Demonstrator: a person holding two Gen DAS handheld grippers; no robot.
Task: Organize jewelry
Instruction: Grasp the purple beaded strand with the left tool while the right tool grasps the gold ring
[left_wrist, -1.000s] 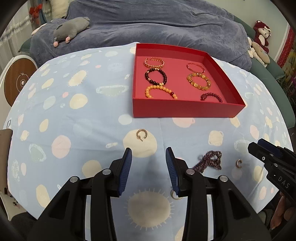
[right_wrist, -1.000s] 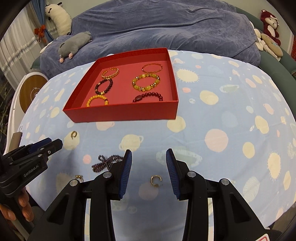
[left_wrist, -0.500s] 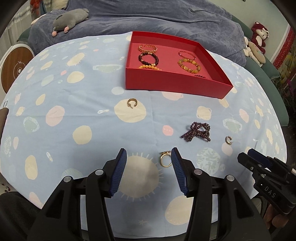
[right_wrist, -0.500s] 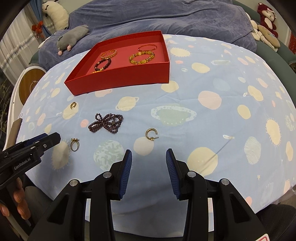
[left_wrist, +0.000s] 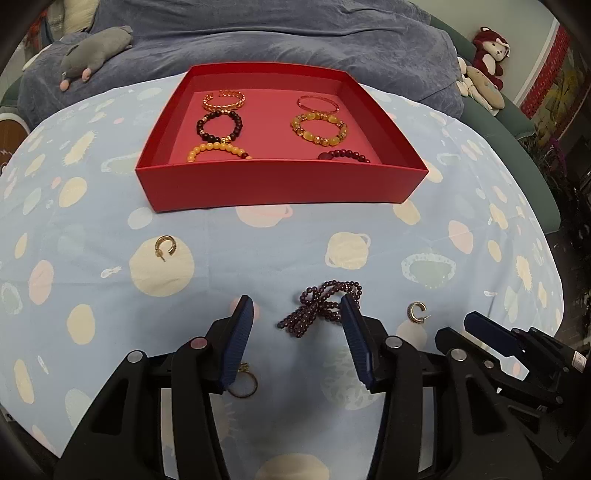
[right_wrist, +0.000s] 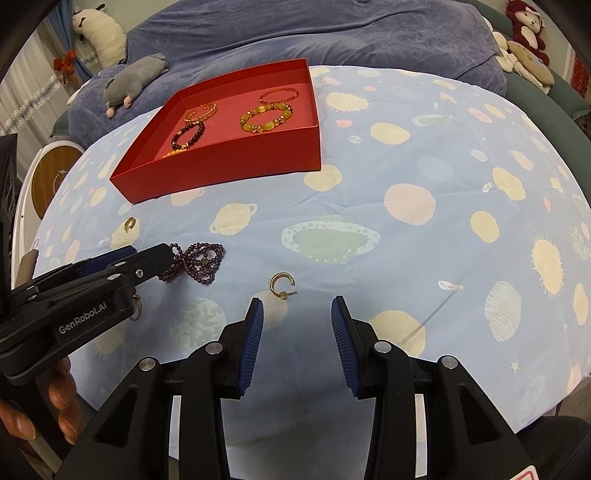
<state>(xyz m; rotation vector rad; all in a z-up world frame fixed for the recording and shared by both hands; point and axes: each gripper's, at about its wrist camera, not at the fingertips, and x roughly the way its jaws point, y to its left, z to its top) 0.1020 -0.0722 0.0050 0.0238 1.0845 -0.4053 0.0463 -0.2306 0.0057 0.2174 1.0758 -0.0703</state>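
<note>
A red box at the back of the table holds several bracelets. A dark purple bead string lies on the blue cloth just ahead of my open left gripper, between its jaws' line. A gold ring lies under the left finger. One gold hoop earring lies to the left, another just ahead of my open, empty right gripper. The left gripper shows in the right wrist view, touching the bead string.
The round table carries a blue planet-print cloth. A blue blanket-covered couch with a grey plush and other soft toys stands behind. A person's hand holds the left gripper.
Both grippers moved forward and lower toward the table. The left gripper opened wider and shifted right onto the bead string; the right one opened wider near the hoop earring.
</note>
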